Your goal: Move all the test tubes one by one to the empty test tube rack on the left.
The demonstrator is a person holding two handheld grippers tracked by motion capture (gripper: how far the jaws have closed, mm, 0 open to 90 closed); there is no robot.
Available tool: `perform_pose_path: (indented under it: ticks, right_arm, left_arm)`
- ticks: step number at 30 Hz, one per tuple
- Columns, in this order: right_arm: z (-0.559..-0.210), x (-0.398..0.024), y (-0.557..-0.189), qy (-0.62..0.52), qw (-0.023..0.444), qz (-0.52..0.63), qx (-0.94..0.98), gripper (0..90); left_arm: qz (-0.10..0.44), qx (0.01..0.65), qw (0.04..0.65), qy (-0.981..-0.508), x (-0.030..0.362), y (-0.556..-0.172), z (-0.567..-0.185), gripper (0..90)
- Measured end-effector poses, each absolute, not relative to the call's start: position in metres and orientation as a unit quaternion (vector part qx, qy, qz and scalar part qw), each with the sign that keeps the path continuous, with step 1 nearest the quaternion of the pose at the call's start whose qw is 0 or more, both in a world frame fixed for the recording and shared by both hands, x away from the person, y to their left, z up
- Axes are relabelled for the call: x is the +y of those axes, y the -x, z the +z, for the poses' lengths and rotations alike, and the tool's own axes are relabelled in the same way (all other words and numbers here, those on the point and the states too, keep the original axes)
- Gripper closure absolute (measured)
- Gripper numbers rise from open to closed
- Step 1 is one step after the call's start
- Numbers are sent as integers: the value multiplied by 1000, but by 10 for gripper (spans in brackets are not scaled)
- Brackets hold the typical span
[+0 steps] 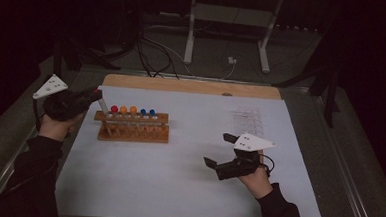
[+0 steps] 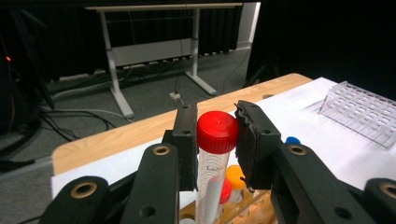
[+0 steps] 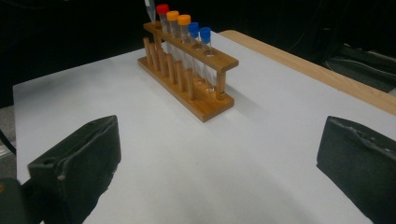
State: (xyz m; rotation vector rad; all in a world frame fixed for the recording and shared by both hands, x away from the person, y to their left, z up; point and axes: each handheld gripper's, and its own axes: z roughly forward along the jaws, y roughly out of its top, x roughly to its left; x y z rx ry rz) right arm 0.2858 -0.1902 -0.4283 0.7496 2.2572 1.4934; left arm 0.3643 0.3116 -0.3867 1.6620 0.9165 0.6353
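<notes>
red-capped tube point(image 2: 216, 140) clamped in left gripper point(image 2: 215, 144) above wooden rack point(image 1: 133, 127); five capped tubes seated, end hole looks unfilled. right gripper point(image 1: 221, 151) open, idle.

Landmark: wooden rack point(image 1: 133, 127), left-centre on the white sheet point(image 1: 177, 188). Five capped tubes point(image 1: 132, 113) stood up out of its top bar, blocking any pass low over it. Left gripper point(image 1: 95, 97) hung just off the rack's left end, jaws clamped on a red-capped tube point(image 2: 216, 140), so that end was shut off. In front of the rack the sheet lay bare. Right gripper point(image 1: 219, 151) sat well right of it, jaws wide apart. A clear plastic rack point(image 2: 362, 111) stood far right of the wooden rack, towards the back.
</notes>
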Motion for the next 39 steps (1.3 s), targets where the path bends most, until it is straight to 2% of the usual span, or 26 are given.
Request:
perform_pose_path:
  ticks: [16, 33, 34, 39]
  right_arm:
    - [-430, -194, -287, -269, 161, 525, 791, 0]
    - [-430, -194, -287, -269, 157, 525, 792, 0]
    - [-430, -194, -287, -269, 156, 524, 793, 0]
    - [-429, -196, -286, -269, 157, 526, 792, 0]
  left_arm:
    - [268, 418, 504, -707, 305, -373, -442, 717]
    - [245, 421, 487, -725, 306, -377, -450, 709]
    - [234, 416, 493, -727, 308, -376, -449, 669]
    - [211, 410, 513, -724, 314, -359, -439, 255]
